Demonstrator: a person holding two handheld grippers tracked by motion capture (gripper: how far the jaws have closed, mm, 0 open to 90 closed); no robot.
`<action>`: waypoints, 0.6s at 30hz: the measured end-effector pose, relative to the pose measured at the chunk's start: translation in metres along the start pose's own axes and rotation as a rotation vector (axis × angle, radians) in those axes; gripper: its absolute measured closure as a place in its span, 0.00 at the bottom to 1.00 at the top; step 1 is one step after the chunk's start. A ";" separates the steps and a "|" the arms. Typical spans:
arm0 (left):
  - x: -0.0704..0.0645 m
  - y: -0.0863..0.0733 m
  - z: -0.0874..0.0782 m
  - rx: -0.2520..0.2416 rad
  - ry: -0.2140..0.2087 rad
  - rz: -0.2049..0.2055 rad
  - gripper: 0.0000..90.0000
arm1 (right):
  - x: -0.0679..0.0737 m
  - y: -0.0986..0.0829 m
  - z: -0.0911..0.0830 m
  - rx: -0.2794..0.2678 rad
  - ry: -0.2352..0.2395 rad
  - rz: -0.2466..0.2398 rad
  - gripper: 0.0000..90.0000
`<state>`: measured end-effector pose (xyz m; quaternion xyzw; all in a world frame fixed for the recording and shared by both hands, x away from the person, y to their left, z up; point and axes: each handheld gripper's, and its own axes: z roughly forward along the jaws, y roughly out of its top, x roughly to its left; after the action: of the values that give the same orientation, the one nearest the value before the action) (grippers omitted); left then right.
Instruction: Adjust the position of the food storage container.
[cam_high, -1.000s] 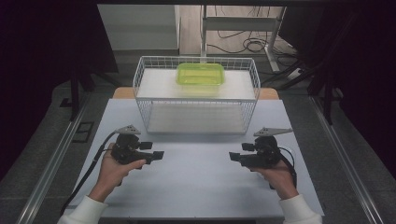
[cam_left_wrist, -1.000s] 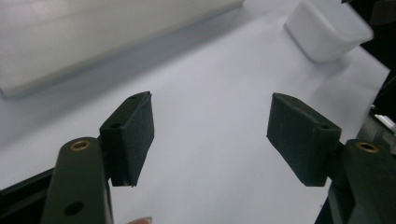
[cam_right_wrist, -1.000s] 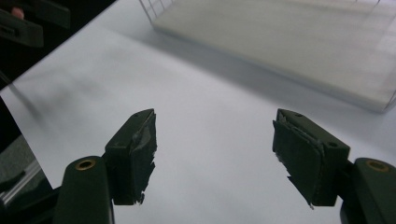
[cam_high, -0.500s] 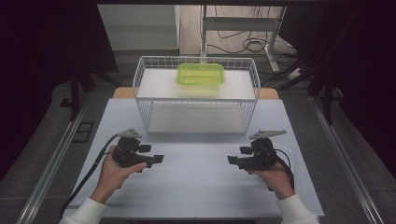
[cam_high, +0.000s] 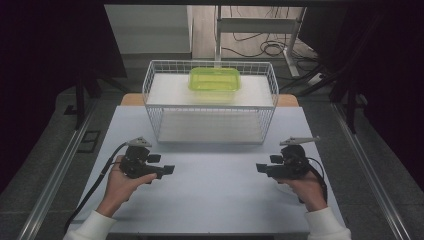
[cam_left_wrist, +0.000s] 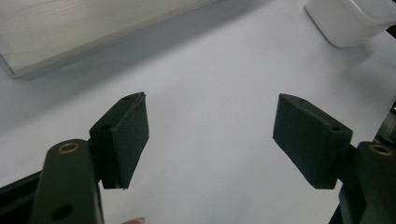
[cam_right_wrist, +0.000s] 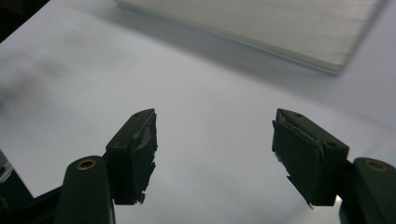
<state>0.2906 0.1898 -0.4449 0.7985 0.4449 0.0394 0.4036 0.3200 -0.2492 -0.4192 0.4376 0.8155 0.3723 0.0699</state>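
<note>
A person's hands hold both grippers low over the pale table (cam_high: 215, 200), jaws pointing inward at each other. My left gripper (cam_high: 168, 169) is at the left and is open in its own view (cam_left_wrist: 210, 100), with bare table between its pads. My right gripper (cam_high: 260, 168) is at the right, also open (cam_right_wrist: 215, 114), and holds nothing. Its pads (cam_right_wrist: 140, 154) look worn and ragged. A white wire basket (cam_high: 210, 107) stands behind them at the table's middle back. A green lidded container (cam_high: 214, 80) rests on its upper shelf.
The basket's lower white shelf shows as a pale slab (cam_left_wrist: 79, 32) in the left gripper view and again (cam_right_wrist: 280, 28) in the right gripper view. A white rounded shape (cam_left_wrist: 350, 21) sits in the left gripper view's top right corner. Metal rails (cam_high: 55, 185) flank the table.
Hardly anything differs. Both hands have shifted a touch; the right gripper sits slightly farther right than half a second ago. Both grippers remain open.
</note>
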 end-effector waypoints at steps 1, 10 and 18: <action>0.000 0.000 0.000 0.001 0.000 -0.001 0.29 | -0.005 -0.001 -0.003 -0.002 -0.012 0.014 0.35; 0.002 -0.001 0.002 0.012 -0.007 -0.012 0.29 | -0.036 -0.005 -0.019 0.038 -0.092 0.053 0.46; 0.003 -0.001 0.001 0.014 -0.013 -0.016 0.29 | -0.058 -0.007 -0.036 0.024 -0.128 0.090 0.53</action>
<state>0.2922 0.1916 -0.4469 0.7980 0.4490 0.0279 0.4010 0.3346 -0.3157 -0.4112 0.4976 0.7933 0.3363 0.0999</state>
